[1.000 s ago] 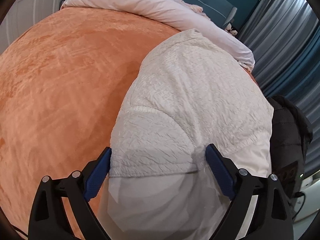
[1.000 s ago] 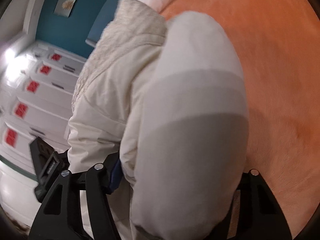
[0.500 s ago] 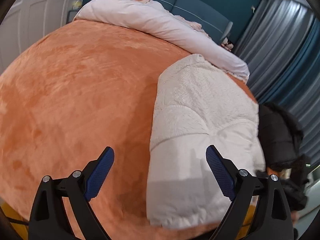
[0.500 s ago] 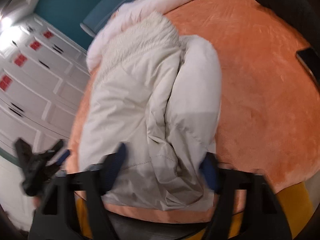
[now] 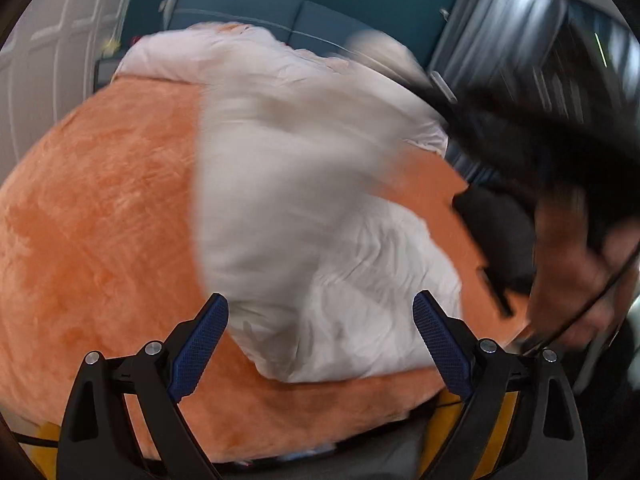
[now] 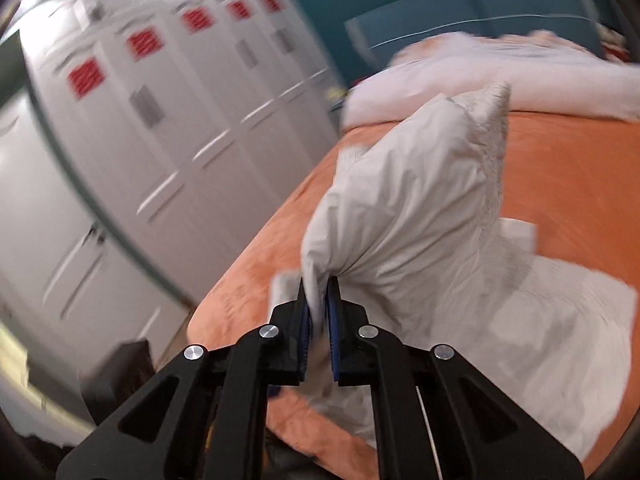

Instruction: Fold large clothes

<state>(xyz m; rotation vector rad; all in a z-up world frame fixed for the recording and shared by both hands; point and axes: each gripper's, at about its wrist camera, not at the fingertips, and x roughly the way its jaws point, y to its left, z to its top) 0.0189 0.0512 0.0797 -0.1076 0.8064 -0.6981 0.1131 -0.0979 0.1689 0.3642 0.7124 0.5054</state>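
Observation:
A cream-white padded jacket (image 5: pixel 320 240) lies on the orange bed cover (image 5: pixel 100 220), blurred by motion. My left gripper (image 5: pixel 320 332) is open and empty, held just short of the jacket's near edge. My right gripper (image 6: pixel 318 300) is shut on a fold of the jacket (image 6: pixel 408 208) and holds that part lifted above the bed, while the remainder lies on the orange cover (image 6: pixel 580 180). In the left wrist view the right gripper's dark body (image 5: pixel 500 248) and the hand holding it show at the right.
A rolled white duvet (image 5: pixel 260 64) lies across the head of the bed before a teal headboard (image 5: pixel 280 12). White wardrobe doors with red labels (image 6: pixel 140 100) stand left of the bed. Grey curtains (image 5: pixel 500 28) hang at the right. The bed's near edge (image 5: pixel 320 420) is close.
My right gripper has shut on a fold of the jacket and lifted it. My left gripper has drawn back from the jacket and stays open. Both views have swung.

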